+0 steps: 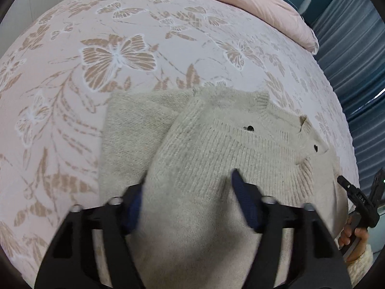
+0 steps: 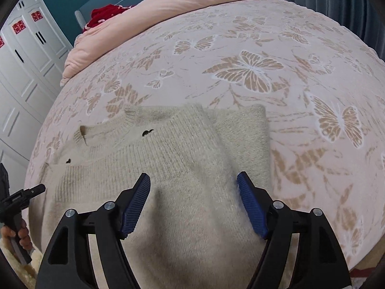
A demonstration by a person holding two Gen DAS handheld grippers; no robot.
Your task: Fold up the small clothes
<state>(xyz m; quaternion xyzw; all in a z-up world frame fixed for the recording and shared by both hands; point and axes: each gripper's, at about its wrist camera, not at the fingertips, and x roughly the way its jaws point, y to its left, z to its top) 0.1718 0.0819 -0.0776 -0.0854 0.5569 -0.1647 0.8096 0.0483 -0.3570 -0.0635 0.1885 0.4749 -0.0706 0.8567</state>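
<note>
A small cream knitted sweater [image 1: 216, 144] lies on the bed, neck with dark buttons at the right in the left wrist view, one side folded over. My left gripper [image 1: 187, 183] is open, low over the sweater's body, and part of the knit hides its left finger. In the right wrist view the sweater [image 2: 168, 159] has its neck at the left. My right gripper [image 2: 193, 180] is open and empty just above the sweater's lower body. Each view shows the other gripper at its edge, held by a hand [image 1: 361, 204] [image 2: 16, 202].
The bed has a pink cover with butterfly print [image 2: 252, 69]. A pink quilt [image 2: 156, 7] lies at the head, with a red garment [image 2: 105, 14] beyond. White cupboards [image 2: 26, 55] stand left and blue curtains [image 1: 356, 48] to the side.
</note>
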